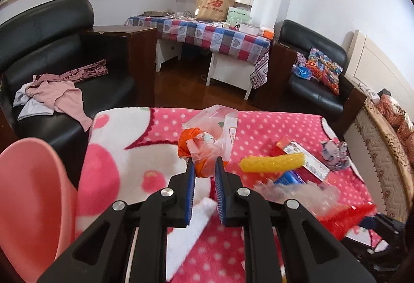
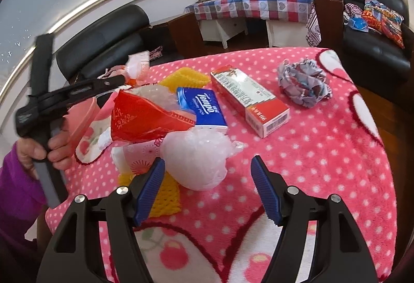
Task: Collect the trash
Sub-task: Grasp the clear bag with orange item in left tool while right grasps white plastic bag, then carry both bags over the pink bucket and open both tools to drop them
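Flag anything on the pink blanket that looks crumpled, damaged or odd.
A crumpled wad of printed paper lies at the far right of the blanket. Beside the toothpaste box, loose plastic wrap and a red bag are heaped untidily.

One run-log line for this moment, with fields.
left hand-held gripper: shut on plastic bag | right hand-held gripper: open, at bubble wrap | bin: left

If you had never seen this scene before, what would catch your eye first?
The pink polka-dot blanket, strewn with litter. The left tool pinches a crumpled clear-and-orange plastic bag; the right tool stands open around a clear bubble-wrap wad. Farther back lie a red-and-white carton and crumpled paper.
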Demonstrator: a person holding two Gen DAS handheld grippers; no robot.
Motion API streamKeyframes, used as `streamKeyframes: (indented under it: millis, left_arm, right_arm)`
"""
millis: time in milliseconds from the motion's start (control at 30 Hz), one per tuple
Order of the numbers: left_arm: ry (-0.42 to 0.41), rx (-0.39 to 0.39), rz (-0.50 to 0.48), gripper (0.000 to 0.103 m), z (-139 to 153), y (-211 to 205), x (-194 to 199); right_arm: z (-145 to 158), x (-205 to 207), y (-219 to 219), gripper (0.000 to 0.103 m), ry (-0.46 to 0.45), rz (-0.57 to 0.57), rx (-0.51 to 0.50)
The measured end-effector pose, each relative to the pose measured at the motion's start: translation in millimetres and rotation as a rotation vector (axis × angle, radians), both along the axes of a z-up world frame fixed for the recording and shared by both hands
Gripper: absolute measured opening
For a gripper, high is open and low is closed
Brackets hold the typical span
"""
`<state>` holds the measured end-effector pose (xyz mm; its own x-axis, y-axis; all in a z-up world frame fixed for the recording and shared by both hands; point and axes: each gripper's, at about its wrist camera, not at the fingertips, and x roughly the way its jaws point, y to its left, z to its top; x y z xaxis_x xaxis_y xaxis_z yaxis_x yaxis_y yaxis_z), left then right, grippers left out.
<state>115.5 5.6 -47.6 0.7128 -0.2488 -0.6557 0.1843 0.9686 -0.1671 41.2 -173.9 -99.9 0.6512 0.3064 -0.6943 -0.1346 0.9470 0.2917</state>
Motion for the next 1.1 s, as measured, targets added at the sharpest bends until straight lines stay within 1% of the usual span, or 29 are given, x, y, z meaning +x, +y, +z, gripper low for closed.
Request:
streamKeyframes:
  millis: [33,100,200,300,533,633,767,833,933,1000,1100]
  left_arm:
    - [-0.001,0.002,0.002,0.014,1.7,0.9,-4.8]
    - [-0.009,0.011,0.011,0.014,4.5,3.8,-13.0]
    - [-0.022,0.017,0.017,0.014,9.2,7.2,-25.0]
    - [-0.033,0.010,0.017,0.014,16.0,12.9,-37.1]
    - [-0.072,-0.011,0.017,0.014,32.1,19.9,-64.9]
    - [-0.097,-0.013,0.021,0.014,40.1,26.0,-77.7]
    - [-0.128,-0.011,0.052,0.014,51.7,41.7,-96.0]
    - [-0.141,-0.008,0.078,0.014,57.8,53.8,-104.8]
    - [-0.156,0.001,0.127,0.014,66.3,75.7,-115.8]
    - [-0.163,0.014,0.173,0.014,71.1,95.4,-124.3]
    - [-0.168,0.043,0.238,0.014,74.5,123.2,-137.2]
  right_arm:
    - [-3.1,2.3,1.9,0.042,0.018,0.003,0.006]
    - [-6.3,3.4,3.5,0.027,0.031,0.004,0.021]
    - [-4.1,-1.0,4.7,0.016,0.028,-0.004,0.027]
    - [2.2,-9.9,3.8,0.013,0.007,-0.020,0.010]
    - [25.0,-41.6,-8.7,0.013,-0.054,-0.104,-0.059]
    - [42.9,-56.7,-16.6,0.013,-0.106,-0.150,-0.088]
    - [64.3,-69.2,-18.7,0.013,-0.167,-0.170,-0.095]
    - [78.1,-73.6,-12.9,0.013,-0.207,-0.150,-0.086]
    - [98.8,-70.3,11.0,0.013,-0.263,-0.074,-0.081]
    - [109.4,-63.9,32.5,0.013,-0.286,0.000,-0.072]
    - [118.5,-47.0,71.0,0.013,-0.294,0.120,-0.043]
